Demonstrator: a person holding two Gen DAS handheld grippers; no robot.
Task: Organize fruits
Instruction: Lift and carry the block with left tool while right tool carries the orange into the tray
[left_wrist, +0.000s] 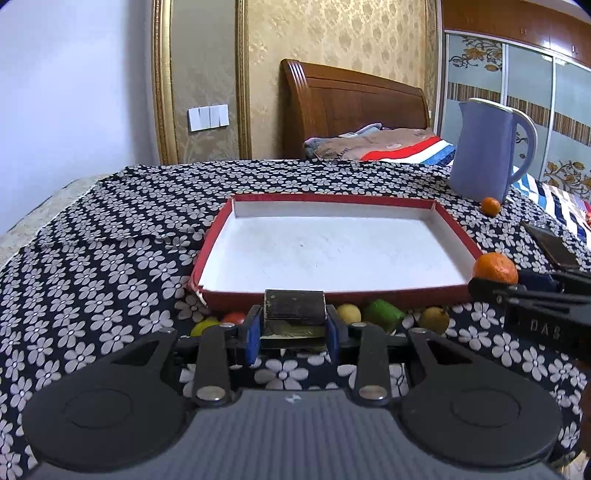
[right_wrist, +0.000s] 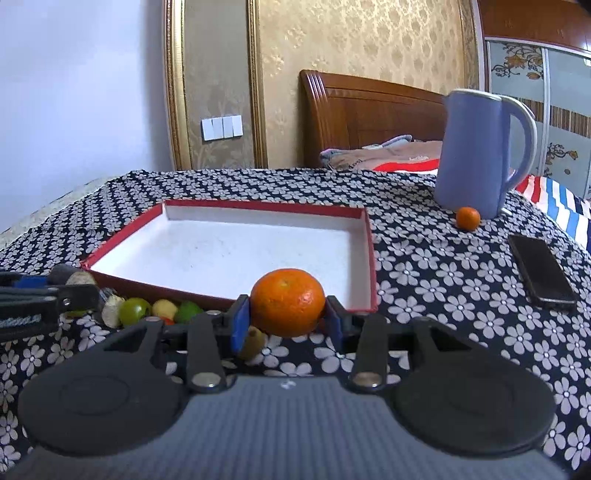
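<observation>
In the left wrist view, we are clenching the left gripper (left_wrist: 294, 325) on a dark box (left_wrist: 294, 303), rigid and light by our judgement, hovering just before the red tray (left_wrist: 207, 251). Small fruits are lying along the tray's near wall; we are counting five visible there, plus a small orange (left_wrist: 490, 206) by the jug (left_wrist: 484, 151).

In the right wrist view, we are grasping an orange (right_wrist: 288, 302) in the right gripper (right_wrist: 286, 321), its fingers pressing at its widest sides. It is probably firm but slippery-skinned, so a gentle squeeze suits it. One phone (right_wrist: 541, 271) is lying on the table (right_wrist: 443, 277).
</observation>
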